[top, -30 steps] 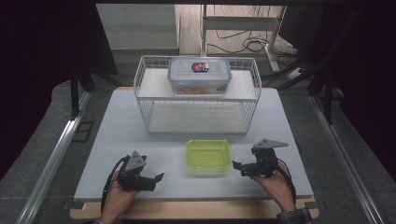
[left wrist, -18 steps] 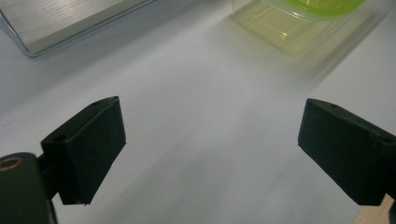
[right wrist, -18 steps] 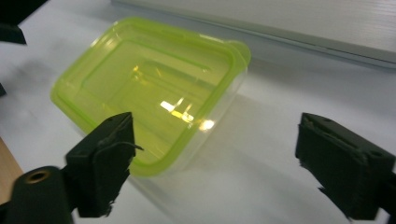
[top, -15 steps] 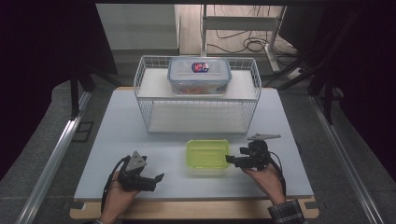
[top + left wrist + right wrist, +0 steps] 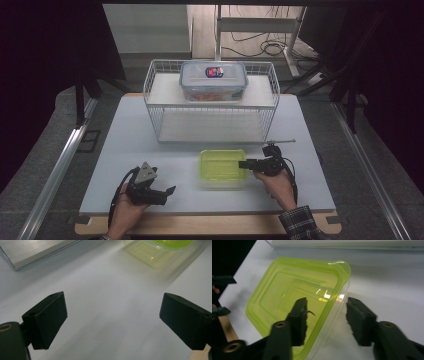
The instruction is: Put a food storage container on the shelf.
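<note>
A clear shallow container with a lime-green lid lies on the white table, in front of the wire rack. My right gripper is at its right edge, open. In the right gripper view the green-lidded container has its rim between the jaws of the right gripper: one jaw is over the lid, the other outside the wall, neither pressing. My left gripper rests near the front left, open and holding nothing. In the left gripper view the left gripper points over bare table towards the container.
A white wire rack stands at the back of the table. On its upper shelf sits a clear box with a blue-grey clip lid. The rack's base edge is ahead of the left gripper. Cables lie on the floor beyond.
My right gripper has moved left to the green-lidded container and turned, so its jaws now straddle the right rim. The left gripper has stayed where it was.
</note>
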